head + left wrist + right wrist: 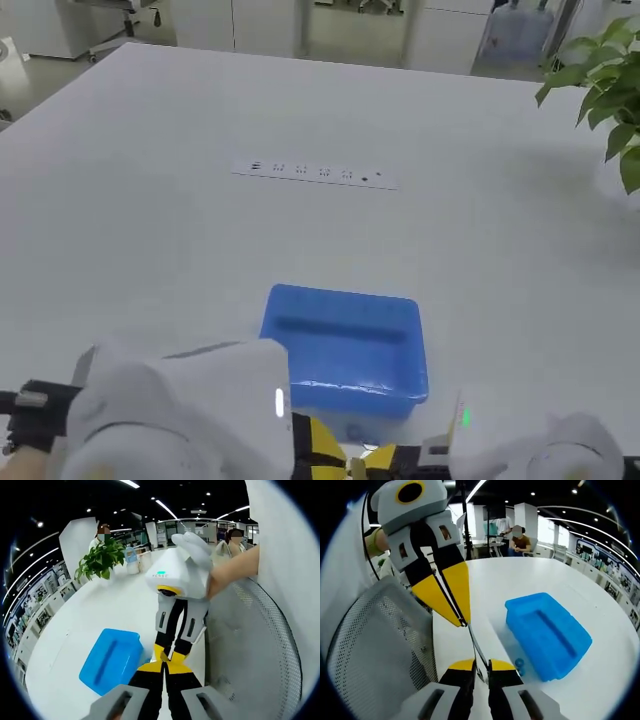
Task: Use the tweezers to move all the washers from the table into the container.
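Observation:
A blue container [345, 340] sits on the white table [300, 230], close to its near edge. Below it, my left gripper [335, 455] and right gripper [400, 455] meet tip to tip. In the right gripper view, thin metal tweezers [476, 645] run from my right gripper [481, 669] up to the left gripper [464, 622], and both are shut on them. Small blue washers [520, 664] lie on the table by the container's [547, 632] near corner. In the left gripper view, the left gripper [165, 665] touches the right gripper [170, 651], hiding the tweezers.
A thin strip with small marks [315, 172] lies across the middle of the table. A potted plant [610, 80] stands at the far right. A mesh chair back [375, 640] is close beside the grippers. People sit in the background.

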